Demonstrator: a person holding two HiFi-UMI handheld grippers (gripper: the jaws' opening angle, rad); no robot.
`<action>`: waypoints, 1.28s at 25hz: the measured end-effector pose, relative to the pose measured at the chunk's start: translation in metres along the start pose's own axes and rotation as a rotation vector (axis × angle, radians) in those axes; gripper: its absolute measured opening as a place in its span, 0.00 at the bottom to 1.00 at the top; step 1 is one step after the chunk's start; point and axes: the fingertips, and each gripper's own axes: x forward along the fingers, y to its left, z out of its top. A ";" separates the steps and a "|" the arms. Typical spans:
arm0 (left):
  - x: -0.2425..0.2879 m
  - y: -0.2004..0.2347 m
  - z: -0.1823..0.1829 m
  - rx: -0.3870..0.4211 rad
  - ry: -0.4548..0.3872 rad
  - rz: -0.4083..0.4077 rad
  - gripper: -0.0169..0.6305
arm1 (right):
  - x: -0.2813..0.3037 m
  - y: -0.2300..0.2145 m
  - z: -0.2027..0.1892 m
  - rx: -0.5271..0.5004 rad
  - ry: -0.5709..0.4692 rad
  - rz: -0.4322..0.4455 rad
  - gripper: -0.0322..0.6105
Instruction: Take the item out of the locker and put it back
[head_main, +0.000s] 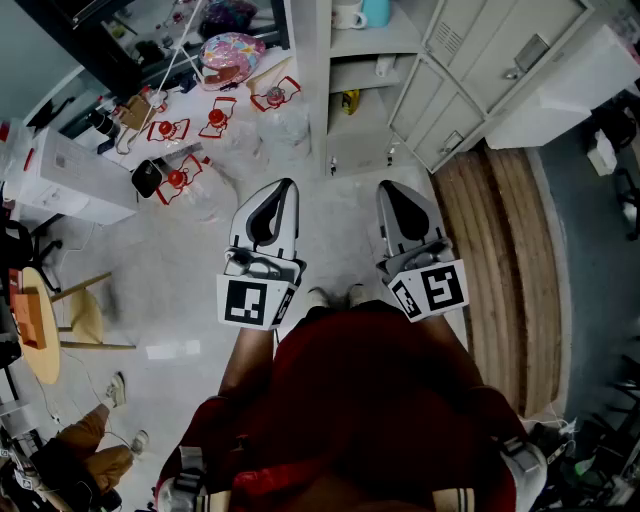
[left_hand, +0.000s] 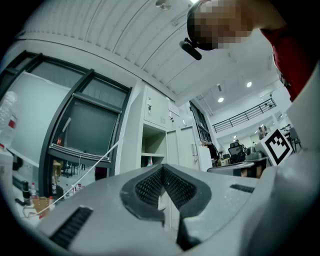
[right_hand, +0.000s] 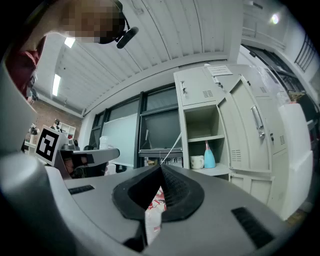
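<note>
The open locker (right_hand: 179, 130) holds a white mug (right_hand: 197, 161) and a blue bottle (right_hand: 209, 156) standing just beside each other on one shelf. The head view shows a small yellow thing (head_main: 349, 100) on a lower shelf. The left tool (left_hand: 162, 167) and the right tool (right_hand: 161, 167) are each pressed together, pinching nothing, well apart from the locker's contents.

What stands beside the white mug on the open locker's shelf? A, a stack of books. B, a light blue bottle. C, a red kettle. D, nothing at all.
B: the right gripper view shows a light blue bottle standing just right of the white mug on the locker shelf.
</note>
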 end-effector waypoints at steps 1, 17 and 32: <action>0.001 -0.001 0.000 -0.001 -0.001 0.005 0.04 | -0.001 -0.001 -0.001 -0.001 0.003 0.003 0.05; 0.012 -0.016 0.001 -0.017 -0.005 -0.003 0.04 | -0.006 -0.008 0.007 0.040 -0.029 0.036 0.05; 0.017 0.000 -0.002 -0.024 -0.004 -0.036 0.04 | 0.016 -0.016 0.006 0.025 -0.015 -0.017 0.18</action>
